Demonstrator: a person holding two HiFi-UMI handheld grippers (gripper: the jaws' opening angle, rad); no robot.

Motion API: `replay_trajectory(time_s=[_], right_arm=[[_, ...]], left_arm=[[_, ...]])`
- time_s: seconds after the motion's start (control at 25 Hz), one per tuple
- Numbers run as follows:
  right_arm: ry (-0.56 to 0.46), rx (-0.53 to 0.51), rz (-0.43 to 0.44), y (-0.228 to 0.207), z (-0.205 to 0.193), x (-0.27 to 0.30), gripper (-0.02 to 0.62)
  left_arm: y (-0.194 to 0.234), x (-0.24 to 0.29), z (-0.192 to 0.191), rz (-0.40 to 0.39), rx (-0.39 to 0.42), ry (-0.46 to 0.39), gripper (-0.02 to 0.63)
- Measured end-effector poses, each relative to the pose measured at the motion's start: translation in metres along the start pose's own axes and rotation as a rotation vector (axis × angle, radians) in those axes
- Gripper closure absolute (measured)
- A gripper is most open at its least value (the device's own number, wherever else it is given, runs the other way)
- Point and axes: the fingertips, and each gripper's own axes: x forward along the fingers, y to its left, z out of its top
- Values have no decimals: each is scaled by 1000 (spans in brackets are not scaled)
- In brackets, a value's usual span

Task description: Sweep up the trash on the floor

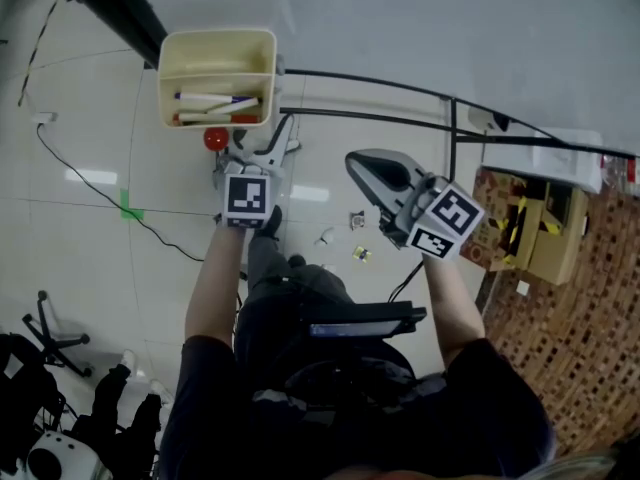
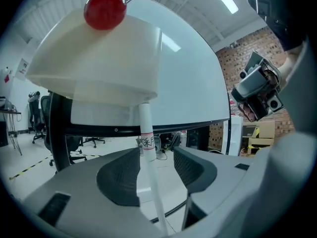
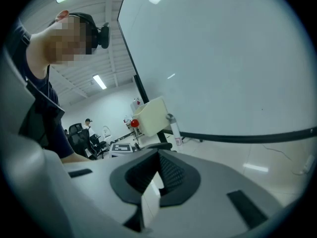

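Head view, floor trash (image 1: 361,254) between left tongs (image 1: 254,156), right tongs (image 1: 366,168)

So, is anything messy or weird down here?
Yes. A few little scraps lie scattered on the pale floor, not swept up yet. Also odd: what look like marker pens are lying inside the cream bin at the top of the head view.
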Motion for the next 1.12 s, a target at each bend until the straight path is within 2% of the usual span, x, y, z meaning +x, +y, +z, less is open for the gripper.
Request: replay_trajectory(time_s=[0.36, 0.48, 0.56, 0.6, 0.76, 0.92, 1.12], right_arm=[[63, -20, -22, -7, -21, -5, 581], [53, -6, -37, -12, -21, -11, 581], [52, -12, -47, -10, -21, -16, 581], [51, -18, -52, -9, -21, -19, 581], [37, -15, -72, -4, -20, -34, 581], [-13, 8, -109, 0, -13, -51, 581], [-20, -59, -127, 17, 6, -87, 581]], left_arm=[[5, 37, 1, 17, 83, -6, 405], [6, 45, 6, 0, 76, -15, 411], [6, 46, 8, -21, 47, -23, 492], [5, 47, 8, -32, 25, -25, 499], [-3, 47, 9, -82, -36, -8, 503], [-27, 38, 10, -154, -44, 44, 505], [-65, 20, 8, -242, -29, 121, 505]])
